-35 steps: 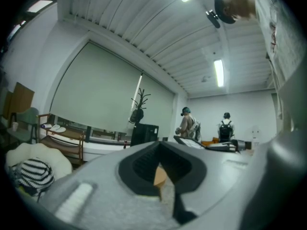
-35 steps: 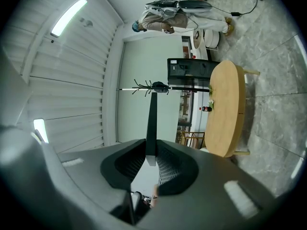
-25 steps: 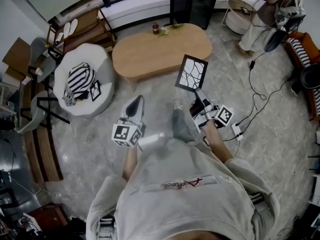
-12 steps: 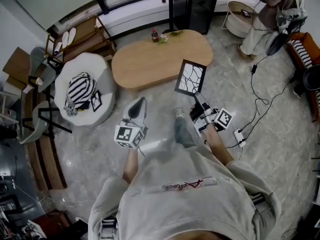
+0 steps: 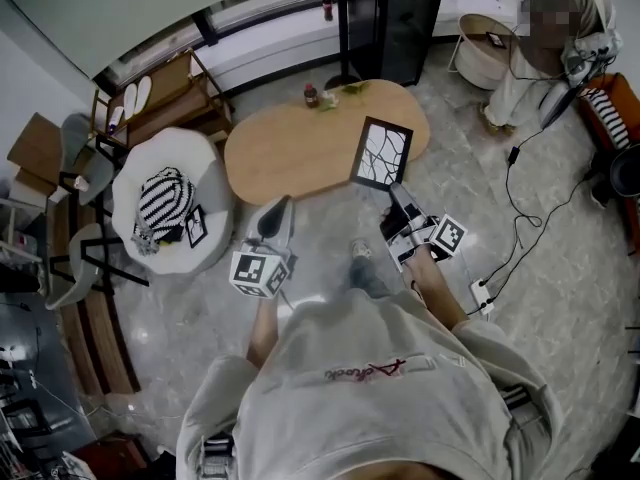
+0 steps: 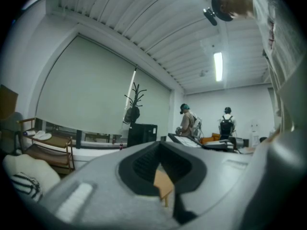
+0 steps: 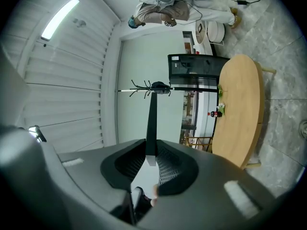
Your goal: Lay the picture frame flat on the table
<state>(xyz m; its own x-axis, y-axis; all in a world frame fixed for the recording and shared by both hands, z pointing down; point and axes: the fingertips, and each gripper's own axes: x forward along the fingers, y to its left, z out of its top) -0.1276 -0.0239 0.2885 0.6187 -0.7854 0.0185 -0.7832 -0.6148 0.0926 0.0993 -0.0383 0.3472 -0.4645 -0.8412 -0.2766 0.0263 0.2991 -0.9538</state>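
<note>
The picture frame (image 5: 381, 153) is black-edged with a white, black-veined picture. It hangs upright in the air over the near right edge of the oval wooden table (image 5: 290, 143). My right gripper (image 5: 396, 190) is shut on its lower edge. In the right gripper view the frame (image 7: 152, 123) shows edge-on as a thin dark bar rising from between the jaws of the right gripper (image 7: 149, 159), with the table (image 7: 240, 114) off to the right. My left gripper (image 5: 273, 218) hovers above the floor just short of the table's near edge, shut and holding nothing. The left gripper (image 6: 163, 176) points toward the table.
A small bottle (image 5: 311, 95) and a green item (image 5: 352, 88) stand at the table's far edge. A white pouf (image 5: 135, 183) carrying a striped bag (image 5: 162, 196) sits to the left. A power strip (image 5: 481, 293) and cables lie on the floor to the right. A person (image 5: 545, 53) stands at the back right.
The table has come nearer in the head view. The frame, held at the same height, now overlaps the table's near right edge. Both grippers keep their pose.
</note>
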